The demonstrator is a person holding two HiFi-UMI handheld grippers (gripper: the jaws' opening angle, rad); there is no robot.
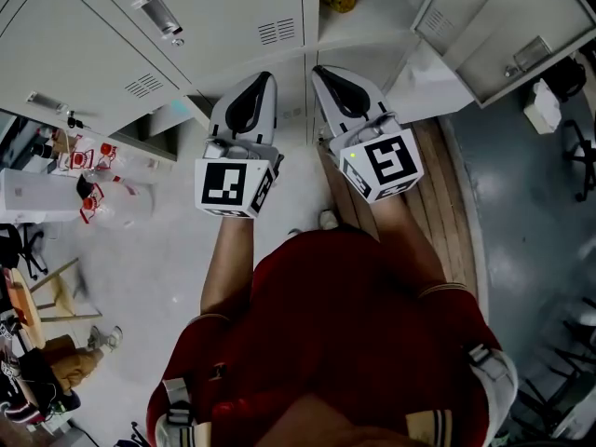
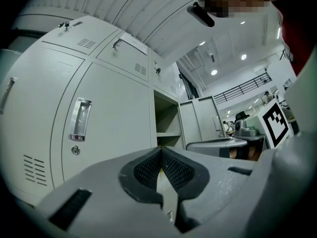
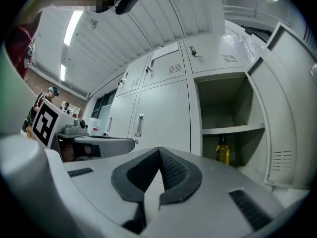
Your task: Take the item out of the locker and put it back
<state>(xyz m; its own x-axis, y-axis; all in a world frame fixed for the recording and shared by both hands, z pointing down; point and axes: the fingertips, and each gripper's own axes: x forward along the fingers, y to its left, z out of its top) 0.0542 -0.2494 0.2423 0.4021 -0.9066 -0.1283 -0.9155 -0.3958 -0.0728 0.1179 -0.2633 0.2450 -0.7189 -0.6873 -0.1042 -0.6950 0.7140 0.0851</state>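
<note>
**Lockers [image 1: 186, 7] ahead, nothing in hand**

Grey lockers fill the background, and one stands with its door [image 3: 285, 123] swung wide. Inside it, under the shelf [image 3: 233, 129], a yellow bottle [image 3: 222, 150] stands upright in the lower compartment. Both tools are held side by side in front of the lockers, well apart from the bottle. The left gripper [image 2: 159, 151] and the right gripper [image 3: 159, 150] each have their jaws pressed together with nothing between them.

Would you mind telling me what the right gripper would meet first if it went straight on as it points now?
Most likely the closed pale grey metal locker door, just left of the open locker compartment. The right gripper's line passes left of the yellow bottle, though depth is unclear.
</note>
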